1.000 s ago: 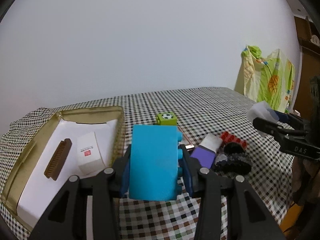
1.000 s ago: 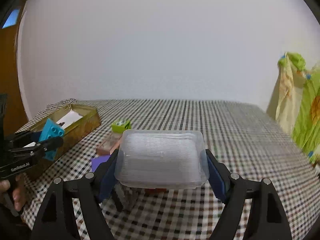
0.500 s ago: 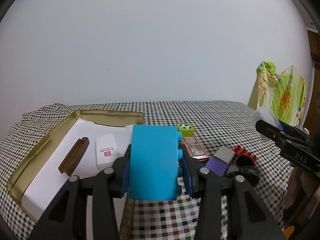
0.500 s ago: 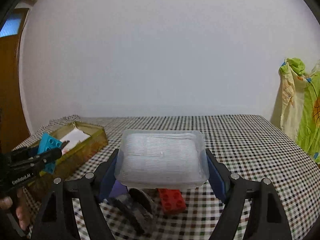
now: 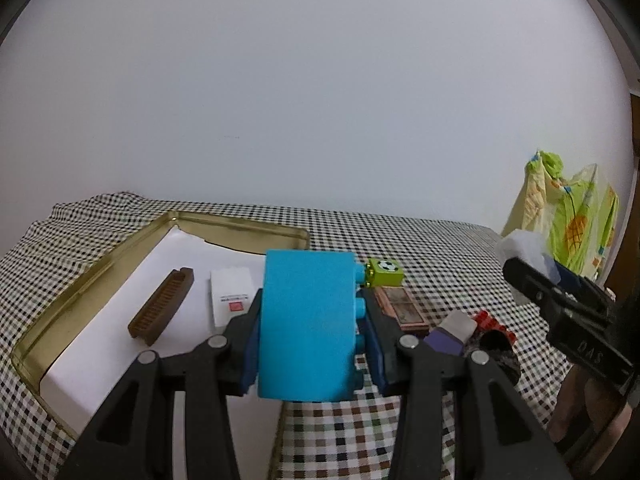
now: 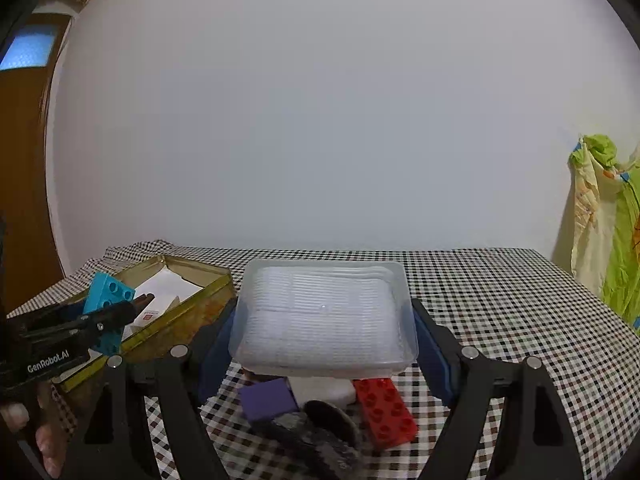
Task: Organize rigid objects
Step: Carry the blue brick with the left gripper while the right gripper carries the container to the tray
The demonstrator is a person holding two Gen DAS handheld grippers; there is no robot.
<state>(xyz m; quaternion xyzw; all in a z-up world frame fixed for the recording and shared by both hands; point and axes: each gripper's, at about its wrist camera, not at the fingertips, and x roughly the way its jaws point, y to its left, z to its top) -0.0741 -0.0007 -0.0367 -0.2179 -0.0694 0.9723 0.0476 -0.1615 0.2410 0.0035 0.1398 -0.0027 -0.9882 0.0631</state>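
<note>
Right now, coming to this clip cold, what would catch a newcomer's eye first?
Each gripper is carrying something: the left gripper clamps a bright blue toy brick just at the near edge of the gold tin tray, and the right gripper holds a clear plastic box above the checkered tablecloth. Under the box sits a small clutter with a red brick and a purple block.

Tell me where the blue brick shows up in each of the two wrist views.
Left wrist: the blue brick fills the lower centre, clamped between the left gripper fingers.
Right wrist: the blue brick is small at the left edge, held above the tin's near wall.
Shared landmark: the gold tin with white paper inside.
</note>
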